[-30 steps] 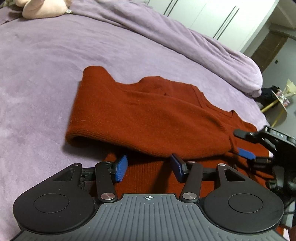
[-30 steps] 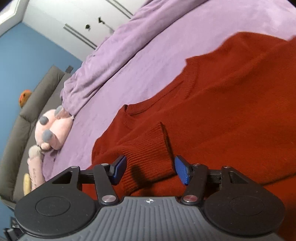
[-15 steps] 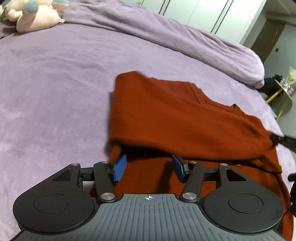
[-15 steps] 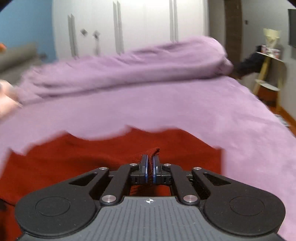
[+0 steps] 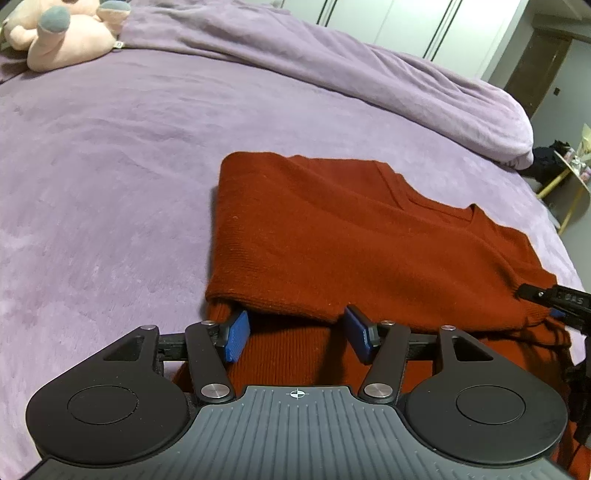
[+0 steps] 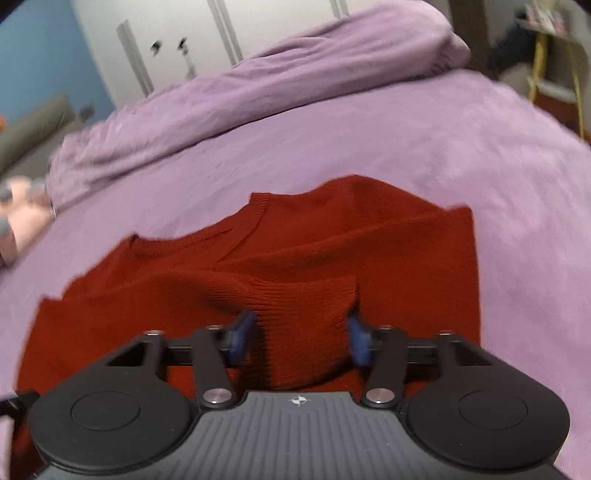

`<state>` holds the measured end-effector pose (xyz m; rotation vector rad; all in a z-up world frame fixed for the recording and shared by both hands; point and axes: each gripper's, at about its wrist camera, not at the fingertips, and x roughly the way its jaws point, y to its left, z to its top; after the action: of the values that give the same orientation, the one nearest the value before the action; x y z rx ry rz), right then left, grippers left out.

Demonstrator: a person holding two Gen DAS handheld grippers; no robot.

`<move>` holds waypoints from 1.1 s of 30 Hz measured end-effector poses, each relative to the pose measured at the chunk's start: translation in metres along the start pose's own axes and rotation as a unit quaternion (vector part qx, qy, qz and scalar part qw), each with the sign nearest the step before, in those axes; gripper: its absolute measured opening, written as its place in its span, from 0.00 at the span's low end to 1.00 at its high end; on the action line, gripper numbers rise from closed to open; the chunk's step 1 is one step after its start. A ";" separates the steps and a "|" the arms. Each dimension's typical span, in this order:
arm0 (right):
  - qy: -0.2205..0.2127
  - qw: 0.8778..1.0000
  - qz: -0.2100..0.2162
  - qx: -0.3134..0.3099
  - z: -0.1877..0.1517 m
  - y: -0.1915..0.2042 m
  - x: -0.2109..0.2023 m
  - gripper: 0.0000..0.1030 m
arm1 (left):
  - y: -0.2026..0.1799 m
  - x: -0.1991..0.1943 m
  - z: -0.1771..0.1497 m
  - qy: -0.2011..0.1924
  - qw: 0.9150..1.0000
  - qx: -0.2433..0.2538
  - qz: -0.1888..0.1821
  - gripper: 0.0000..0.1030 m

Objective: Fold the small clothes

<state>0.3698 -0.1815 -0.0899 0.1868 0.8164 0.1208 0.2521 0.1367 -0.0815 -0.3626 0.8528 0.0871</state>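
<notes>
On purple bed cover (image 5: pixel 110 155) lies the red sweater (image 5: pixel 332 240), partly folded, one sleeve laid across its body. Left gripper (image 5: pixel 295 334) is open w/ jaws apart over lower hem, nothing pinched. Right gripper (image 6: pixel 297 338) jaws are opening, ribbed cuff (image 6: pixel 303 317) between them, pads not pressing. Pink plush toy (image 5: pixel 62 33) is far behind.

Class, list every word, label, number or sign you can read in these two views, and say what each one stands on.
Raised lettering on the right gripper, at the left-wrist view's right edge: too blurred to read.
Crosshair mark, no letters, on the left gripper.
Red sweater, purple bedcover: no text.
</notes>
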 end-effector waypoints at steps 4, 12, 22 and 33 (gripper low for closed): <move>-0.040 0.995 -0.059 -0.076 0.006 0.020 -0.014 0.05 | -0.003 -0.002 0.002 -0.001 1.000 0.004 0.006 0.59; -0.064 0.983 -0.154 -0.079 0.013 -0.013 -0.026 0.00 | -0.005 0.000 0.003 -0.005 1.000 0.002 0.013 0.59; -0.014 0.999 -0.007 0.032 0.001 -0.035 -0.021 0.61 | -0.003 -0.006 0.003 -0.001 1.000 0.008 0.012 0.60; 0.008 0.999 -0.001 -0.040 -0.002 0.000 -0.002 0.19 | -0.002 -0.025 0.007 -0.020 0.999 0.021 0.020 0.64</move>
<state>0.3674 -0.1817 -0.0897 0.1089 0.8260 0.1537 0.2413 0.1392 -0.0583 -0.3027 0.8210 0.1135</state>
